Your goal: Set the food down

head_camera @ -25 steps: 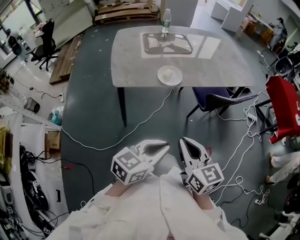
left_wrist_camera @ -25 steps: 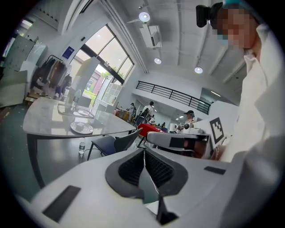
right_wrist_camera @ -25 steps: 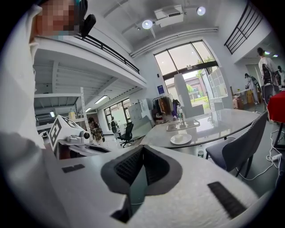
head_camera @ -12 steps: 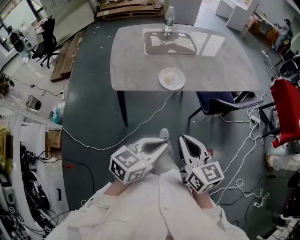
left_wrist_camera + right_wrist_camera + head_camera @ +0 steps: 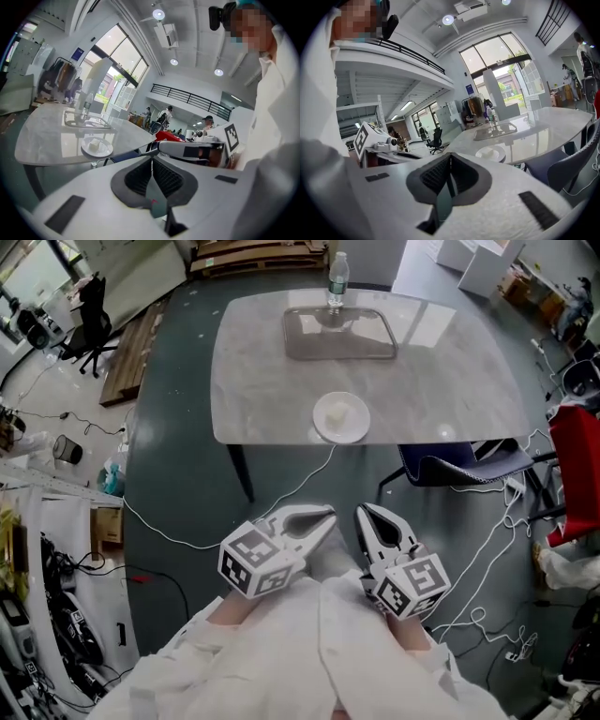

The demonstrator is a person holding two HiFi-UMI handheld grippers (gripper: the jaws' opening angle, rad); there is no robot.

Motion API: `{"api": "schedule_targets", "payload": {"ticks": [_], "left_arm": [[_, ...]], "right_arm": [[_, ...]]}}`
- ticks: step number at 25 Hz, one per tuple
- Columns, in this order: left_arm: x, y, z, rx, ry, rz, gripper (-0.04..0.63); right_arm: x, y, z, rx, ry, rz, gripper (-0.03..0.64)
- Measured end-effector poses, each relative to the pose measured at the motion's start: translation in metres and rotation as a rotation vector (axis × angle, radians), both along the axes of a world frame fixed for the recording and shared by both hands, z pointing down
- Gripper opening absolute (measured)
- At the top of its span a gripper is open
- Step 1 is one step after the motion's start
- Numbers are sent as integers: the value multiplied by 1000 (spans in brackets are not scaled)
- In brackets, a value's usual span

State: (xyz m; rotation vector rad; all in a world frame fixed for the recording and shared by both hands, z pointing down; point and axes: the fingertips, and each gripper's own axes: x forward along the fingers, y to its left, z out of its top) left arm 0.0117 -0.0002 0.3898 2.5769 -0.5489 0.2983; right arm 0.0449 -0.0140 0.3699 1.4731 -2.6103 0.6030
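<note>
A white plate (image 5: 340,418) with a pale piece of food (image 5: 342,412) on it sits near the front edge of the grey marble table (image 5: 253,381). The same plate (image 5: 96,148) shows in the left gripper view, and again as the plate (image 5: 490,153) in the right gripper view. My left gripper (image 5: 325,515) and right gripper (image 5: 363,512) are held side by side close to my body, over the floor well short of the table. Both have their jaws together with nothing between them.
A clear tray (image 5: 339,333) and a water bottle (image 5: 337,279) stand at the table's far side. A dark blue chair (image 5: 459,463) is tucked under the table's right front. White cables (image 5: 281,498) trail over the floor. Clutter lines the left wall.
The table and plate have drawn nearer and lower in the head view. Both grippers keep their place against my body, jaws unchanged.
</note>
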Motion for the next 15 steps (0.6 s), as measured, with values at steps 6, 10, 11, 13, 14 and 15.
{"api": "schedule_targets", "payload": {"ticks": [6,10,11,13,14,15], "left_arm": [[15,-55,-5,-8,-10,-36,21],[22,-90,-9,-7,-9,-52,21],[25,-99,-9,-7,-8,-54,21],[31,-116,-10,-4,-8,-57,21],[34,-125,-11,-1,-9,-56,21],[38,-134,-12,2,-12,-54,21]], "right_arm": [[13,-60,-9,2,-4,-43,2],[19,-96,-13,0,3,-68,3],[22,-105,-13,1,7,-71,3],[28,-122,-13,3,11,-77,3],[31,-131,-14,5,11,-81,3],[33,-140,-14,6,12,-86,3]]}}
